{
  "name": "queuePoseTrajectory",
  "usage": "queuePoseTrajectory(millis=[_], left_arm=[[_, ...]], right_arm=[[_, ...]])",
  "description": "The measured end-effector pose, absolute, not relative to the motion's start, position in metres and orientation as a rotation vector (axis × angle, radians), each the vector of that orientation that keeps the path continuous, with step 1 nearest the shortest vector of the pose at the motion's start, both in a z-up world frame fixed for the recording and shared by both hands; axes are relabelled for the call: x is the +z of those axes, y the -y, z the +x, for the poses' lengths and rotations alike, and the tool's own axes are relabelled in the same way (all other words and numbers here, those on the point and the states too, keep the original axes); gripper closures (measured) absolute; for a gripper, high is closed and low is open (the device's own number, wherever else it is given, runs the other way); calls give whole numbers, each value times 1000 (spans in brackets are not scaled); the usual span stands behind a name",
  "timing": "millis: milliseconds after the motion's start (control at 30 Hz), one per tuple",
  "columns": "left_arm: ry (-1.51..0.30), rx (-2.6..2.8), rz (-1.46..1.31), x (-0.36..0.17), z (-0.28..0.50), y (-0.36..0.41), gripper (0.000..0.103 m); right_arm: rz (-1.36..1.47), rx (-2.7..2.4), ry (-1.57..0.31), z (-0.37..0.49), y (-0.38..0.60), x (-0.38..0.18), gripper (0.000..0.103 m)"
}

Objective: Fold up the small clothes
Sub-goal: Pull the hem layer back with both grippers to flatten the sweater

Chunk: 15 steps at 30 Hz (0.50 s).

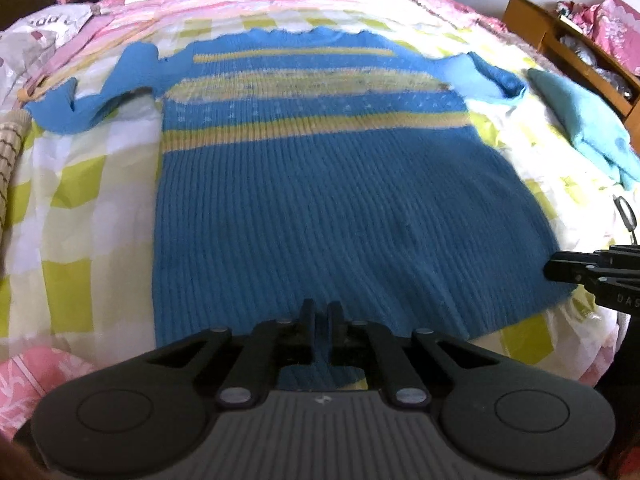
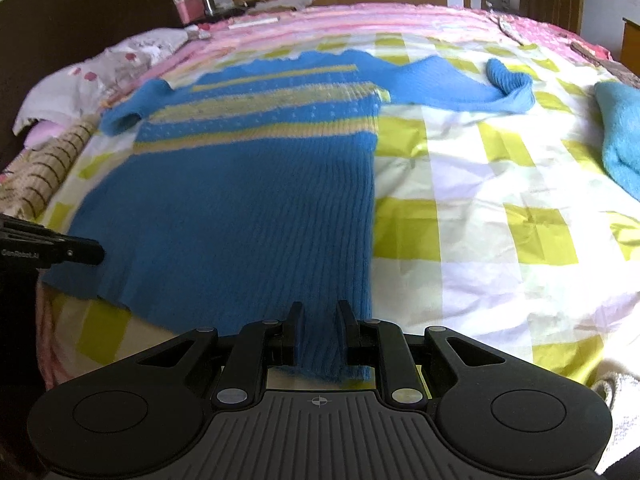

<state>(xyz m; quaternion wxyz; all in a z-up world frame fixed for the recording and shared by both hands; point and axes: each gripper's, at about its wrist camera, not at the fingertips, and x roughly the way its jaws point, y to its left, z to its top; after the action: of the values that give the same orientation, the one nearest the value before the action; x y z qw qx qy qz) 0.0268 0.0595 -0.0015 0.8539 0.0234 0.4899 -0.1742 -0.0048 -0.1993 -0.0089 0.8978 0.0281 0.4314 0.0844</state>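
At lower centre of each view, the left hand-held gripper and right hand-held gripper each pinch the hem of the blue ribbed knitted sweater with yellow stripes, spread flat on the checked bed.

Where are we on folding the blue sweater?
Done: the blue sweater lies flat on the checked sheet, both sleeves out. In hand: the left claw and right claw each grip the near hem. Left: every fold; none shows yet. A light blue garment waits.
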Motion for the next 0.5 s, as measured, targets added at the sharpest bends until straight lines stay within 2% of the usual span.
queuePoseTrajectory(millis=[500], left_arm=[[-1020, -369, 29, -2, 24, -53, 88]], right_arm=[[69, 157, -877, -8, 198, -9, 85]])
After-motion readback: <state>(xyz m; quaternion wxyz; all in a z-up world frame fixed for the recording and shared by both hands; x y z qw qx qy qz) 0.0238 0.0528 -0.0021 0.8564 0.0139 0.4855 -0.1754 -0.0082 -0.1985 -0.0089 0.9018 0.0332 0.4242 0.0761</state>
